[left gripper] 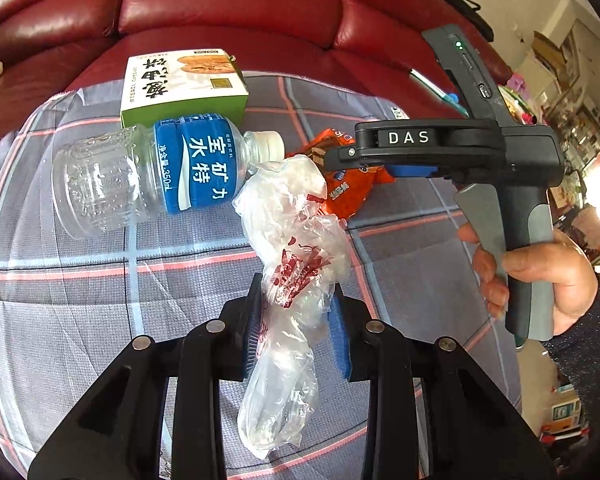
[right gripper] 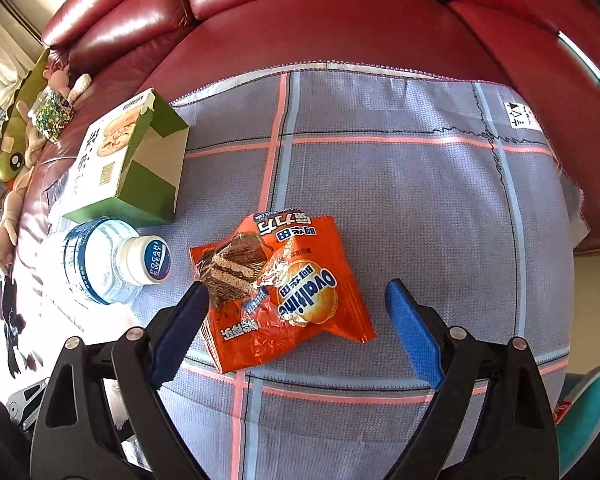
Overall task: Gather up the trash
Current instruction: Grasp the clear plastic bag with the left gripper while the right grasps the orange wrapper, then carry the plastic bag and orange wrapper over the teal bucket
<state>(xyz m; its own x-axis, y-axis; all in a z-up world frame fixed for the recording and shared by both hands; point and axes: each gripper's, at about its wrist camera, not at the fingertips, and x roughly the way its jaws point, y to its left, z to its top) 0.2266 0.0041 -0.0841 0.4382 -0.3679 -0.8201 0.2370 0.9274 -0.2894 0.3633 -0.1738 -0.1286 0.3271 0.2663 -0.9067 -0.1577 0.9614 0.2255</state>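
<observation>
From the left wrist, the left gripper (left gripper: 292,320) pinches a crumpled, translucent plastic bag (left gripper: 290,264) with red print between its blue ribbed pads, above a checked woven cloth (left gripper: 80,300). Beyond lie a ridged clear water bottle (left gripper: 156,176) on its side and a green-and-white cardboard box (left gripper: 184,88); a hand (left gripper: 540,276) holds the right gripper's handle. From the right wrist, the right gripper (right gripper: 298,300) stands wide apart, its fingers either side of a glossy orange snack wrapper (right gripper: 284,292) lying creased on the cloth, pads not pressing it. A dark red leather sofa (right gripper: 320,8) sits behind.
</observation>
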